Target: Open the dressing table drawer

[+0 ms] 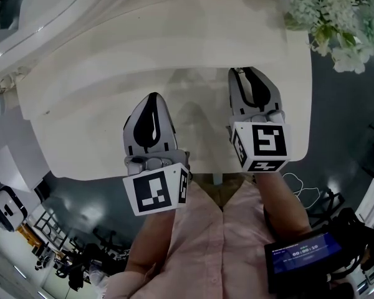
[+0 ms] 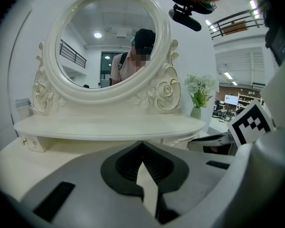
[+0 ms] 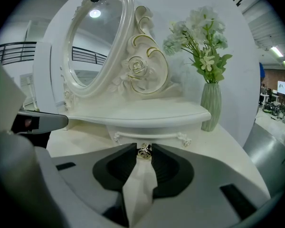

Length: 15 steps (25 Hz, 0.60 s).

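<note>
The white dressing table (image 1: pixel 93 98) fills the head view, with both grippers over its top. My right gripper (image 3: pixel 144 147) reaches toward the small drawer (image 3: pixel 149 129) under the raised shelf. Its jaws are shut on the little gold rose-shaped drawer knob (image 3: pixel 144 152), pinched right at the tips. In the head view the same gripper (image 1: pixel 246 73) points at the table's back right. My left gripper (image 2: pixel 142 144) hovers over the tabletop to the left, jaws shut, tips touching and nothing between them. It also shows in the head view (image 1: pixel 153 99).
An oval mirror (image 2: pixel 107 42) in a carved white frame stands at the back of the table. A ribbed green vase (image 3: pixel 211 106) of white flowers (image 1: pixel 336 23) sits at the table's right end. The person's torso is close against the table's front edge.
</note>
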### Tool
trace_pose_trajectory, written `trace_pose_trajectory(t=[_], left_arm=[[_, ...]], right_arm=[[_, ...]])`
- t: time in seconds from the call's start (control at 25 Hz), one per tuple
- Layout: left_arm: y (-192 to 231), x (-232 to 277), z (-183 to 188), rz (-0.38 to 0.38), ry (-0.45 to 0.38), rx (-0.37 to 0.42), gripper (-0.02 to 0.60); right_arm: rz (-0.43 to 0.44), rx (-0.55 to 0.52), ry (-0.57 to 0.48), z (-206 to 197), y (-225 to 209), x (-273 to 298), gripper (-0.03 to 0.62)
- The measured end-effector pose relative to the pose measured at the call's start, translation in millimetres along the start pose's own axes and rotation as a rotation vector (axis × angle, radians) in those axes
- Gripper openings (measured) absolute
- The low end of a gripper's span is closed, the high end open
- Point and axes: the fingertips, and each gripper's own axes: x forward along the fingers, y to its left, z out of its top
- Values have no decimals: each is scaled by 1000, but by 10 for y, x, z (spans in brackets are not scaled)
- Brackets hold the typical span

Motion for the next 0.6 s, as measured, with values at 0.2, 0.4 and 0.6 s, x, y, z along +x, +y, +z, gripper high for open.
trace_pose_trajectory(t=[0.2,0.4,0.6], left_arm=[[-20,-36,2,-2,-5,5,21],[-51,-77,-7,-7,-8,8,21],[-68,-117,-26,-10,-9,9,21]], right_arm=[[-1,1,0,-34,10,-48,108],[-1,3,-2,-62,28,-92,109],[1,9,-3,-83,47,-123,108]])
